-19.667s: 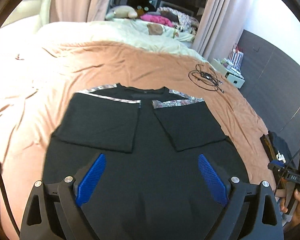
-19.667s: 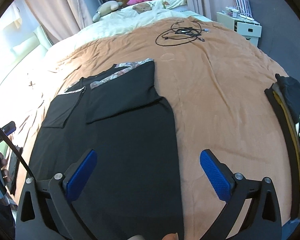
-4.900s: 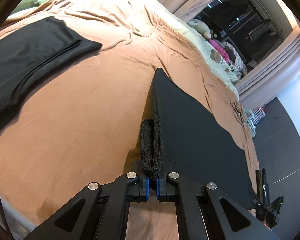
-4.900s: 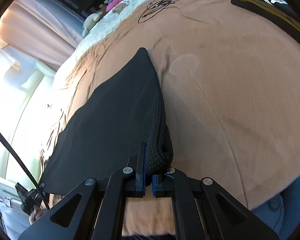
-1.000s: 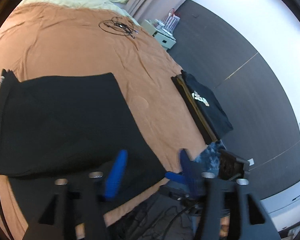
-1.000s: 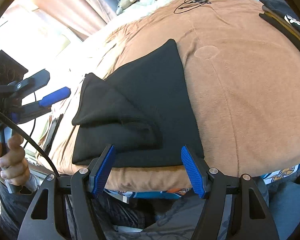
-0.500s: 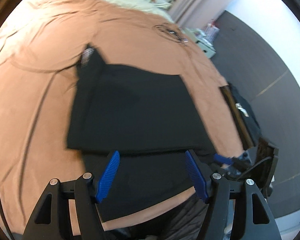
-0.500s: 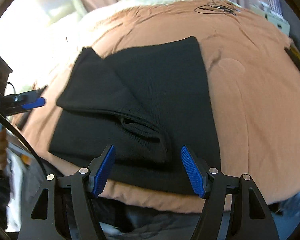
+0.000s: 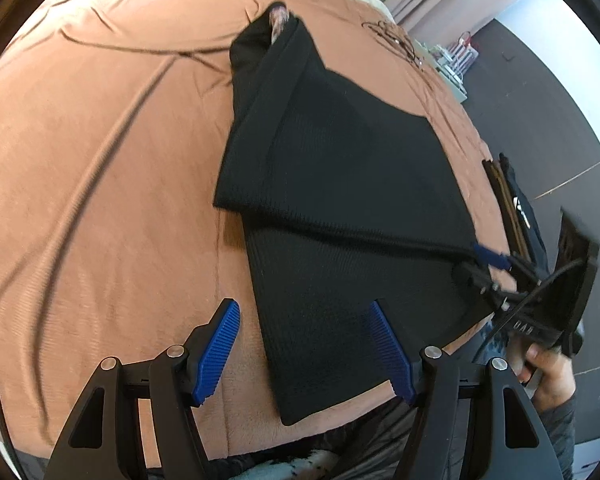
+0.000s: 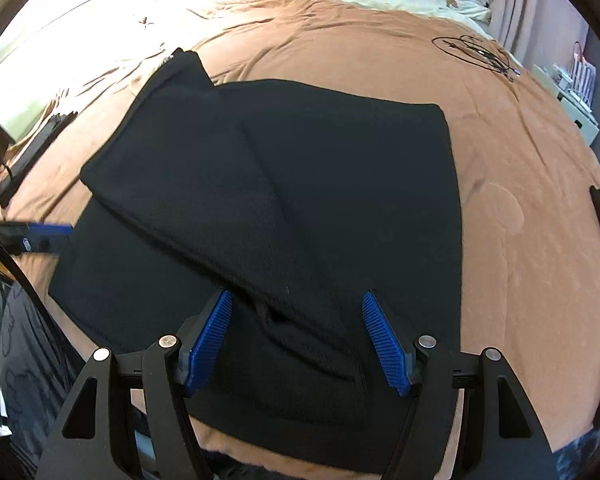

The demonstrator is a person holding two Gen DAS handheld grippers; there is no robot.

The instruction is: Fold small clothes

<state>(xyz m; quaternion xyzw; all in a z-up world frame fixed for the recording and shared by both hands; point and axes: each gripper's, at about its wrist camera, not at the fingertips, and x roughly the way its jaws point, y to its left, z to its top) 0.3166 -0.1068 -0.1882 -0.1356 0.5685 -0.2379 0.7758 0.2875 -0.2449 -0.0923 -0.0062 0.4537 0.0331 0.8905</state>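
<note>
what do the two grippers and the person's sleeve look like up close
Both the left gripper and the right gripper are matte black frames with triangular cut-outs and silver screw heads. Their jaws carry ribbed blue pads. A thin black cable trails from the right gripper. The hand holding it emerges from a dark grey sleeve.

open blanket [image 9: 100, 184] left, cables [image 10: 476, 54] far
</note>
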